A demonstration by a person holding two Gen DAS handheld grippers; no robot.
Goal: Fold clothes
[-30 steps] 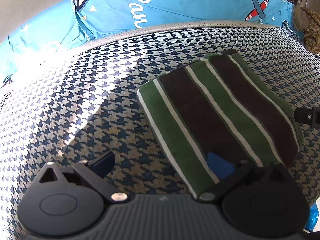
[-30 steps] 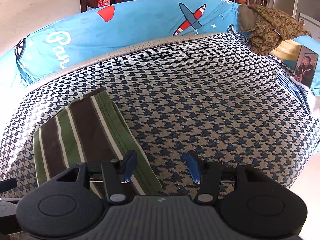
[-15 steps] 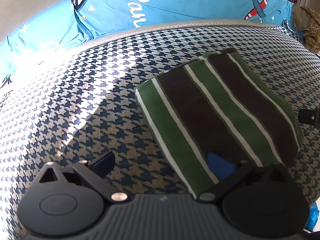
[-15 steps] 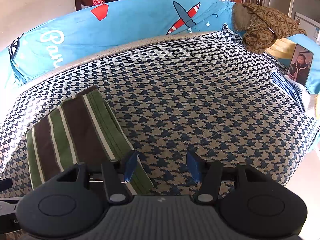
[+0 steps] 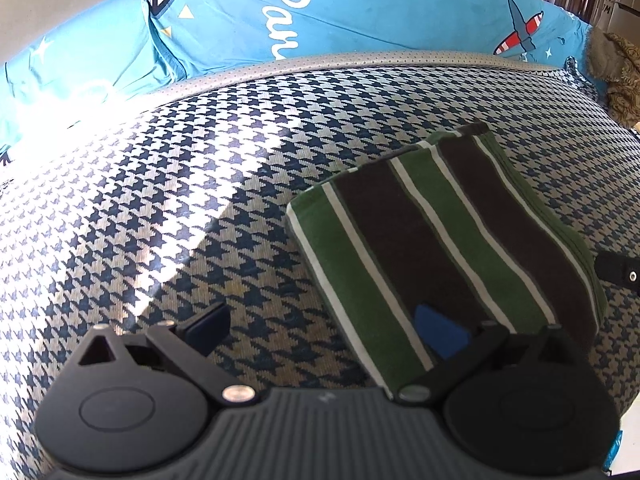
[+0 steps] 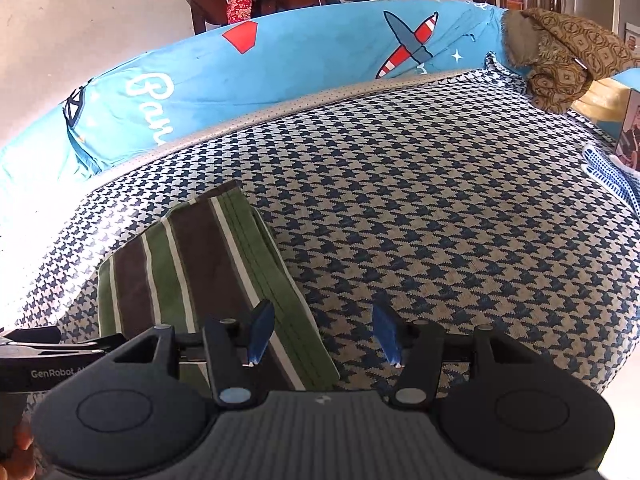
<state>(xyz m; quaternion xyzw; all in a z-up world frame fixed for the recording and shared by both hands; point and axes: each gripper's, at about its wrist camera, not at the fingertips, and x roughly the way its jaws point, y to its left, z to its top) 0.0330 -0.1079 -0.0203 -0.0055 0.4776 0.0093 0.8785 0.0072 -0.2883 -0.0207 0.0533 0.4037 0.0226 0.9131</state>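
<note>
A folded garment with green, brown and white stripes (image 5: 432,236) lies flat on the houndstooth bed cover (image 5: 200,208). My left gripper (image 5: 324,326) is open and holds nothing; its right finger hangs over the garment's near edge, its left finger over bare cover. In the right wrist view the same folded garment (image 6: 204,272) lies at the lower left. My right gripper (image 6: 324,336) is open and holds nothing, its left finger over the garment's right edge, its right finger over the cover. The left gripper's body shows at that view's left edge.
A blue sheet with aeroplane prints (image 6: 280,64) runs along the far side of the bed. A brown patterned cloth (image 6: 560,60) is heaped at the far right corner. A dotted white glove (image 6: 608,176) and a picture lie at the right edge. Wide bare cover lies right of the garment.
Both cameras have shifted slightly; the garment sits a little further right in both views. It stays folded and still, and both grippers stay open.
</note>
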